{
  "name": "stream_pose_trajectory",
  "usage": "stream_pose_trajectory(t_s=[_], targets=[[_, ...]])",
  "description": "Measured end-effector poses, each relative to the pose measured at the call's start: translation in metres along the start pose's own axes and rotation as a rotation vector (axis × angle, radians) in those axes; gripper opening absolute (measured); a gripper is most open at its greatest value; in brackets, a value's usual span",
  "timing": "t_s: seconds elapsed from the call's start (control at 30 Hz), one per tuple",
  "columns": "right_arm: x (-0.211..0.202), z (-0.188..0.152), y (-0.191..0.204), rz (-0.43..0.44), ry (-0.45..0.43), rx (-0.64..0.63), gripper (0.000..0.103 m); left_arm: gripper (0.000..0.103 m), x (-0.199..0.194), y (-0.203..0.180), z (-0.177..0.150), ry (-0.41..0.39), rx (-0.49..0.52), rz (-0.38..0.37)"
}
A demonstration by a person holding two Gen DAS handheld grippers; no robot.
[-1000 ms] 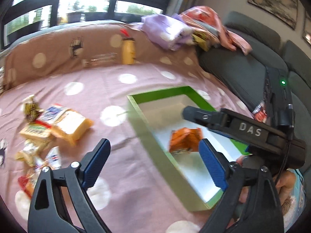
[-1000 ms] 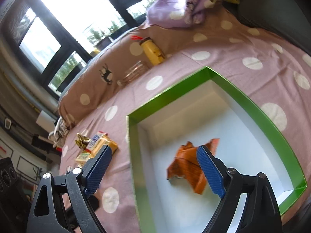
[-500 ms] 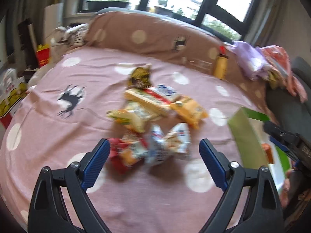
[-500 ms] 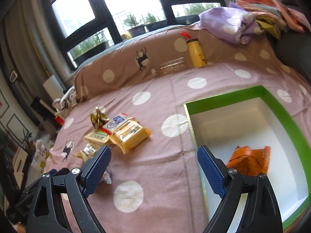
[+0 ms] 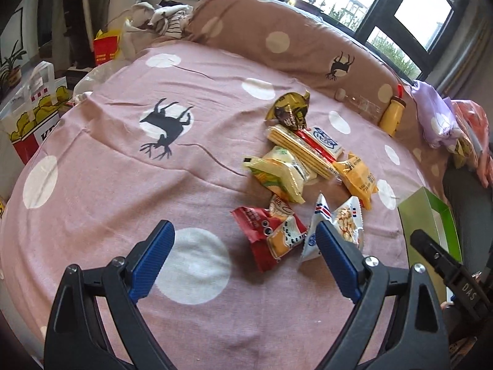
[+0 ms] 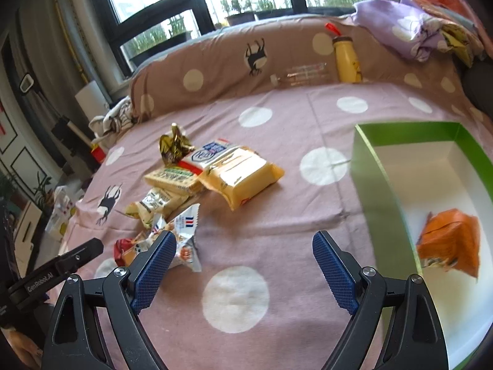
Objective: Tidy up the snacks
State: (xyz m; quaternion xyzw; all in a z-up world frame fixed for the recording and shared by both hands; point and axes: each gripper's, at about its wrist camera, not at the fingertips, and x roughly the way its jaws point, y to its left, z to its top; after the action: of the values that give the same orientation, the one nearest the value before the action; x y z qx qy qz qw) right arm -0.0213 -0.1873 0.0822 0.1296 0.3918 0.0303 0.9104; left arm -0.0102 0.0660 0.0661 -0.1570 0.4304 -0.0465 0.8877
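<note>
A heap of snack packets lies on the pink dotted cover. In the left wrist view a red packet (image 5: 268,234) and a white peanut packet (image 5: 336,225) are nearest, with green (image 5: 277,175), yellow (image 5: 359,180) and gold (image 5: 289,111) ones behind. My left gripper (image 5: 243,262) is open just short of the red packet, empty. My right gripper (image 6: 243,265) is open and empty over bare cover, between the heap and the green box (image 6: 379,191). An orange packet (image 6: 450,240) lies inside the box. The big yellow packet (image 6: 243,175) sits ahead of it.
A yellow bottle (image 6: 345,58) and a clear bottle (image 6: 302,72) lie against the brown bolster at the back. Purple and orange fabrics (image 6: 406,27) are piled at the back right. Bags and a red paper bucket (image 5: 34,126) stand beside the left edge.
Both grippers swung left, away from the green box and toward the snack heap. The left one now faces the red and white packets; the box has slid to the right edge of both views.
</note>
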Motion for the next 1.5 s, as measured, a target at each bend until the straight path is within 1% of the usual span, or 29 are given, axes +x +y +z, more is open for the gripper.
stream_pose_trajectory(t_s=[0.1, 0.17, 0.3, 0.4, 0.53, 0.6, 0.67, 0.73, 0.8, 0.83, 0.87, 0.97, 1.07, 1.1, 1.27, 1.33, 1.4, 1.43, 1.5], targets=[[0.010, 0.006, 0.009, 0.014, 0.055, 0.032, 0.090, 0.093, -0.003, 0.012, 0.006, -0.008, -0.033, 0.014], [0.016, 0.010, 0.016, 0.039, 0.079, 0.043, 0.090, 0.093, -0.004, 0.020, 0.008, -0.007, -0.055, 0.024], [0.033, 0.015, 0.032, 0.066, 0.129, 0.065, 0.090, 0.093, -0.006, 0.028, 0.011, -0.003, -0.079, 0.019], [0.047, 0.011, 0.051, 0.061, 0.153, 0.023, 0.090, 0.093, -0.005, 0.033, 0.013, 0.008, -0.096, 0.012], [0.071, 0.002, 0.075, -0.007, 0.195, -0.082, 0.090, 0.093, -0.003, 0.035, 0.014, 0.019, -0.098, 0.018], [0.082, -0.002, 0.082, -0.051, 0.213, -0.122, 0.090, 0.093, -0.003, 0.035, 0.014, 0.017, -0.097, 0.028], [0.090, -0.007, 0.085, -0.072, 0.224, -0.147, 0.090, 0.093, -0.003, 0.035, 0.014, 0.020, -0.091, 0.032], [0.096, -0.011, 0.084, -0.075, 0.234, -0.148, 0.090, 0.093, -0.003, 0.033, 0.013, 0.024, -0.085, 0.027], [0.098, -0.013, 0.084, -0.066, 0.246, -0.158, 0.076, 0.093, -0.002, 0.031, 0.012, 0.026, -0.077, 0.029], [0.097, -0.013, 0.084, -0.056, 0.246, -0.161, 0.065, 0.093, -0.002, 0.030, 0.012, 0.027, -0.073, 0.033], [0.093, -0.013, 0.083, -0.049, 0.235, -0.161, 0.057, 0.093, -0.001, 0.029, 0.011, 0.028, -0.067, 0.036], [0.083, -0.013, 0.083, -0.054, 0.225, -0.171, 0.056, 0.093, 0.000, 0.027, 0.010, 0.033, -0.058, 0.034], [0.068, -0.013, 0.075, -0.023, 0.228, -0.161, 0.056, 0.093, 0.001, 0.024, 0.008, 0.039, -0.052, 0.030], [0.061, -0.012, 0.070, -0.001, 0.234, -0.144, 0.056, 0.093, 0.001, 0.023, 0.007, 0.041, -0.049, 0.029], [0.048, -0.021, 0.046, 0.076, 0.323, -0.057, 0.056, 0.093, 0.006, 0.012, 0.003, 0.059, -0.021, 0.017], [0.048, -0.026, 0.037, 0.082, 0.356, -0.033, 0.056, 0.093, 0.008, 0.006, 0.001, 0.067, -0.009, 0.011], [0.046, -0.029, 0.028, 0.078, 0.364, -0.020, 0.057, 0.093, 0.011, 0.000, -0.003, 0.078, 0.007, -0.001], [0.045, -0.029, 0.025, 0.074, 0.363, -0.018, 0.059, 0.093, 0.012, -0.003, -0.004, 0.083, 0.015, -0.005], [0.041, -0.027, 0.019, 0.062, 0.346, -0.008, 0.067, 0.093, 0.016, -0.009, -0.008, 0.099, 0.032, -0.020]])
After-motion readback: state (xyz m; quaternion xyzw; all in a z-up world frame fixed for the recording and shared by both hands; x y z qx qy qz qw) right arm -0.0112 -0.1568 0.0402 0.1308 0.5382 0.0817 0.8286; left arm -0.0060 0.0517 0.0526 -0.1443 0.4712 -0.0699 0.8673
